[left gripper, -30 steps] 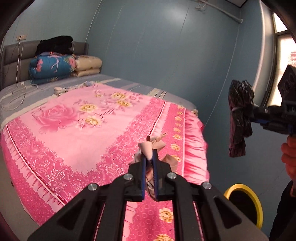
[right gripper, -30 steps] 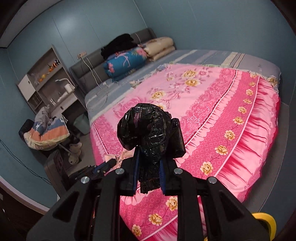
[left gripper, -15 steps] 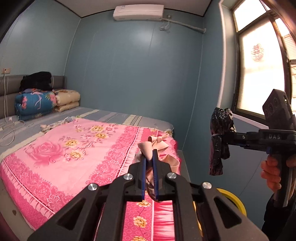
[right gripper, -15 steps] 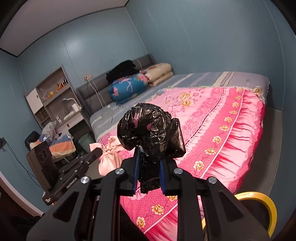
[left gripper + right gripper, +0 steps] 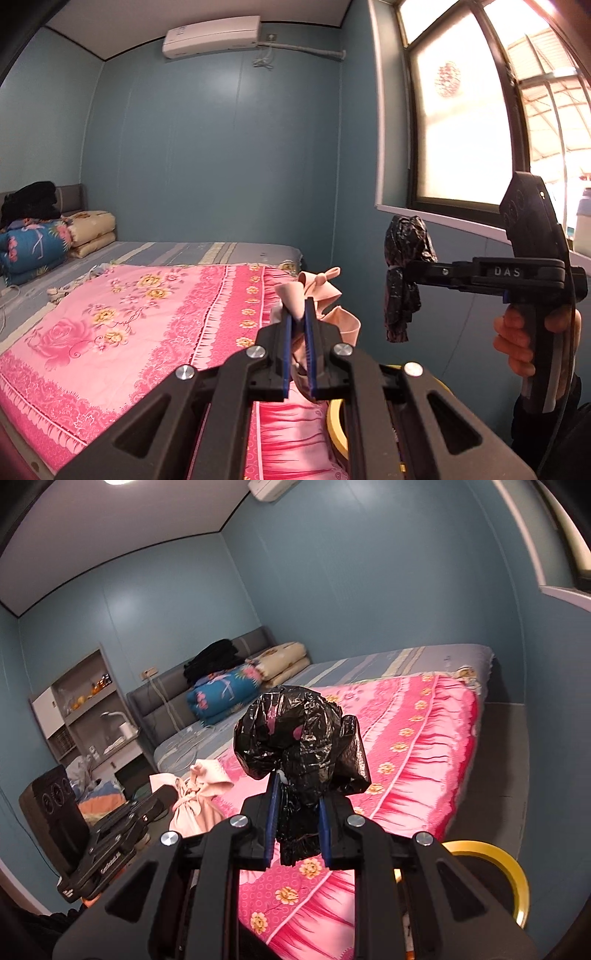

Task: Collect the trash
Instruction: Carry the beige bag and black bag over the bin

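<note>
Currently, the left claw [image 5: 298,345] is clamped on a knotted pink bag [image 5: 317,295], whose tied ears project above the blue finger pads [image 5: 286,354]. The right claw [image 5: 297,816] is clamped on a crumpled black plastic bag [image 5: 301,731]; the bulk of that bag bulges above the pads and a tail hangs below them. In the left wrist view, the right claw enters from 3 o'clock, held by a hand [image 5: 517,343], with the black bag at its tip. In the right wrist view, the left claw and the pink bag sit at 9 o'clock. Both bags are held in the air beside the bed [image 5: 424,746], which carries a pink floral bedspread [image 5: 122,332]. A yellow-rimmed bin [image 5: 491,864] stands on the floor below, at 4 o'clock in the right wrist view, near the bed's foot corner.
</note>
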The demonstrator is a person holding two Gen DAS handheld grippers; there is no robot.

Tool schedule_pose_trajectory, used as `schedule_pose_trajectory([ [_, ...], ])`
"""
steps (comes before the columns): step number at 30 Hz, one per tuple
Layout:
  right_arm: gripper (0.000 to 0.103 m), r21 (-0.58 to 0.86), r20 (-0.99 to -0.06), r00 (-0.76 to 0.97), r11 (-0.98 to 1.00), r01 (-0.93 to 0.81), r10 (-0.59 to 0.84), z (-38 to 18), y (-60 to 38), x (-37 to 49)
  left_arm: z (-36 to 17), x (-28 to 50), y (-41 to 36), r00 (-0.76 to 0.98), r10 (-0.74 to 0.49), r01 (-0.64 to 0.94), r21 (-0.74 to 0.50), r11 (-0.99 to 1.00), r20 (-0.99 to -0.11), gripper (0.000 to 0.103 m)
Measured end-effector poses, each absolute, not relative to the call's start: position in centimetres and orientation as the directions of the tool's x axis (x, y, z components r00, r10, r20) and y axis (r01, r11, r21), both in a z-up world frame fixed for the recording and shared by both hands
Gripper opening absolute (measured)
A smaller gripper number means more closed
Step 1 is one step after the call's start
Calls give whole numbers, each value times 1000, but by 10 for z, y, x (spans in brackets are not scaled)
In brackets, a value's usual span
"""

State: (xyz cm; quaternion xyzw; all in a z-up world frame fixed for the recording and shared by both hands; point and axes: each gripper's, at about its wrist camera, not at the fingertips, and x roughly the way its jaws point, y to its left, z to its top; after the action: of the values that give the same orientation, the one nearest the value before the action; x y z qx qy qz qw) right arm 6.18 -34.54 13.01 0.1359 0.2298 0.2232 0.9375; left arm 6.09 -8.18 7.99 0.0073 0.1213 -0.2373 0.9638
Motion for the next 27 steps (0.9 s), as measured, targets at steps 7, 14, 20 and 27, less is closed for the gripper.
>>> schedule_pose_trajectory([
  [7, 18, 344, -366, 844, 900, -269, 392, 130, -368, 41, 79, 59, -119, 818, -509, 525, -14, 851, -268, 6],
  [14, 18, 342, -436, 857, 932, -125, 275, 120, -385, 39, 69, 65, -154, 758, -572, 601, -5, 799, -313, 6],
  [20, 18, 329, -491, 850, 944, -25, 194, 109, -392, 38, 54, 80, -175, 676, -640, 670, -55, 740, -365, 6],
  [27, 19, 343, -545, 830, 935, 93, 117, 82, -415, 41, 29, 105, -197, 610, -677, 691, -141, 709, -411, 6],
])
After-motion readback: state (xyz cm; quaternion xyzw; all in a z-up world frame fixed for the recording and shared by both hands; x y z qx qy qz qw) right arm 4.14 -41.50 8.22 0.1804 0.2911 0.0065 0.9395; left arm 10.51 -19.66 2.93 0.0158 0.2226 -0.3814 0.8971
